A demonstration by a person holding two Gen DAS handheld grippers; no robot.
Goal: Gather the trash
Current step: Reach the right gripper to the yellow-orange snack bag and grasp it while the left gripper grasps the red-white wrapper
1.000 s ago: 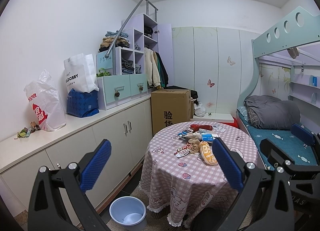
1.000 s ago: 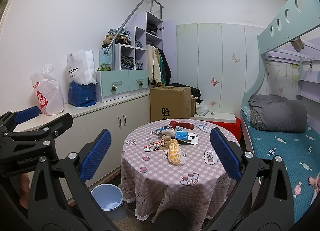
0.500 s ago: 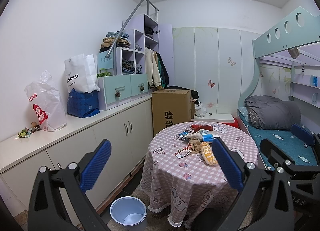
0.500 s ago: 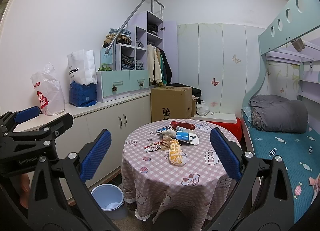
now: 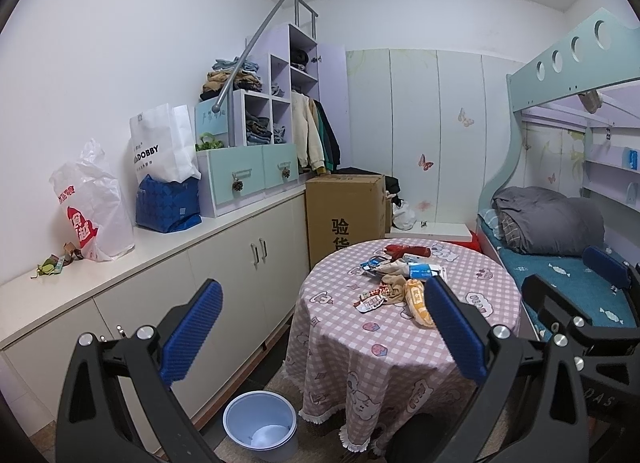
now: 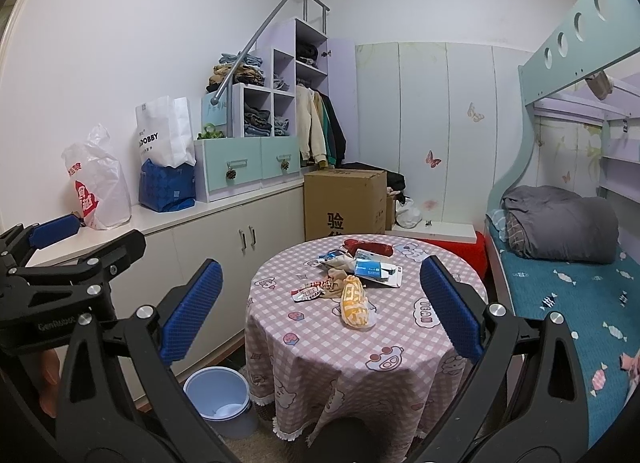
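Observation:
A round table with a pink checked cloth (image 5: 400, 351) (image 6: 360, 359) carries a heap of trash: a yellow snack bag (image 5: 418, 301) (image 6: 354, 301), a red-and-white wrapper (image 5: 370, 299) (image 6: 310, 290), a blue-and-white box (image 5: 424, 271) (image 6: 376, 270), a red packet (image 5: 406, 251) (image 6: 370, 247). A pale blue bin (image 5: 262, 425) (image 6: 220, 401) stands on the floor left of the table. My left gripper (image 5: 324, 329) and right gripper (image 6: 320, 313) are both open and empty, held well short of the table. The left gripper also shows at the left of the right wrist view.
A long white cabinet (image 5: 192, 275) runs along the left wall, bearing plastic and paper bags (image 5: 90, 203) and drawers. A cardboard box (image 5: 344, 215) stands behind the table. A bunk bed with a grey duvet (image 6: 560, 227) fills the right side.
Both views have shifted slightly; the table sits a little further right in each view than a second ago. The grippers stay open.

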